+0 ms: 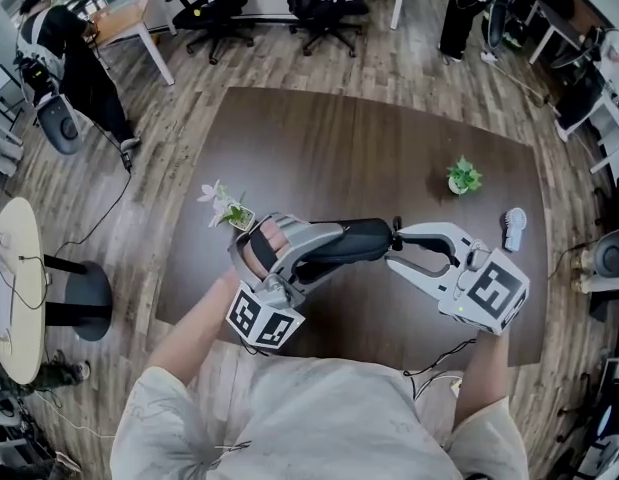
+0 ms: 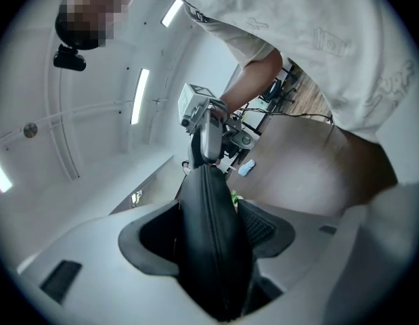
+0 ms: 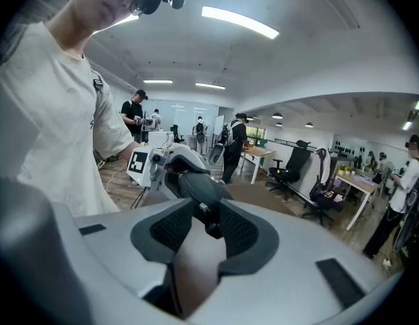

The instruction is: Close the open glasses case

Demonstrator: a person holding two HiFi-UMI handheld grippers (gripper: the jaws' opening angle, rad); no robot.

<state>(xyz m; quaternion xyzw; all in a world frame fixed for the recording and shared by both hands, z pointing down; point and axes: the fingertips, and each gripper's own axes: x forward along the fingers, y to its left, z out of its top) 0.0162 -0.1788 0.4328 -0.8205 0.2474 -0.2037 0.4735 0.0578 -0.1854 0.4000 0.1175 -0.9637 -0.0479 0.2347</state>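
I hold a black zipped glasses case [image 1: 341, 242] level above the brown table [image 1: 339, 148], between both grippers. My left gripper [image 1: 285, 256] is shut on the case's left end; in the left gripper view the case [image 2: 212, 235] fills the gap between the pads, zip line facing up. My right gripper [image 1: 394, 243] meets the case's right end. In the right gripper view the case's tip [image 3: 195, 185] and its zip pull [image 3: 212, 229] lie between the pads, which stand a little apart from them. The case looks closed along the part that shows.
A small green potted plant [image 1: 463, 176] stands at the table's right, a white flower pot [image 1: 229, 208] at its left near my left gripper, and a white-and-blue object [image 1: 514, 228] by the right edge. Office chairs [image 1: 324, 8] and people stand beyond the table.
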